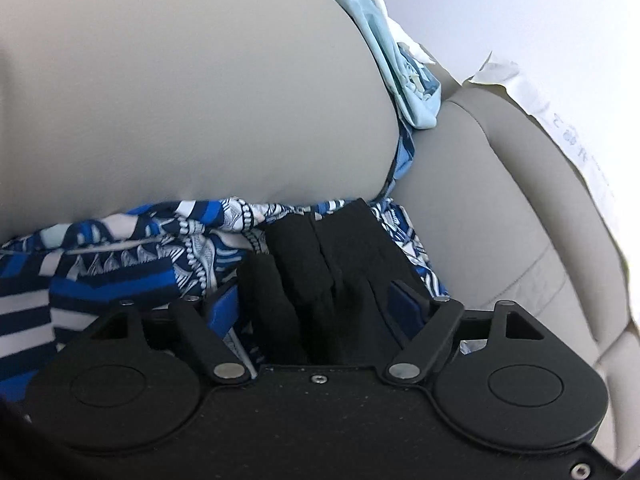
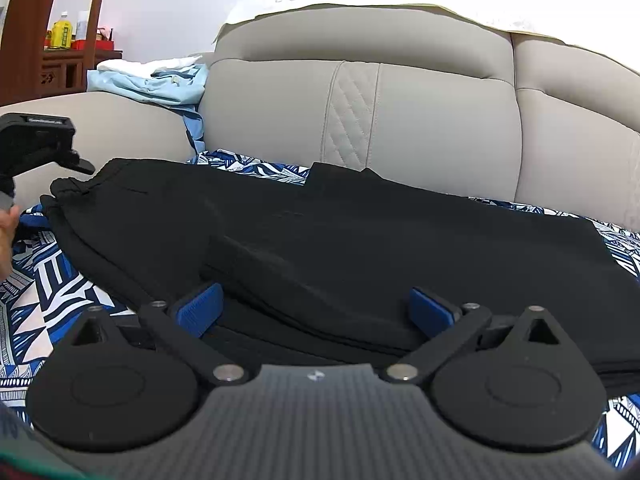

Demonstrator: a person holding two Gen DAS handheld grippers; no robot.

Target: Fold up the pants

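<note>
Black pants lie spread flat on a blue-and-white patterned cloth over the sofa seat. My right gripper stands open and wide at the near edge, with a folded layer of the pants between its blue pads, which do not press on it. In the left wrist view, one end of the pants is bunched into upright folds between the fingers of my left gripper. Both inner pad faces show free, so the jaws are open. From the right wrist view, the left gripper's black body sits just above the waistband.
The beige sofa armrest rises close ahead of the left gripper and the backrest stands behind the pants. Light blue garments are piled on the armrest. A wooden shelf with a bottle stands far left. A hand shows at the left edge.
</note>
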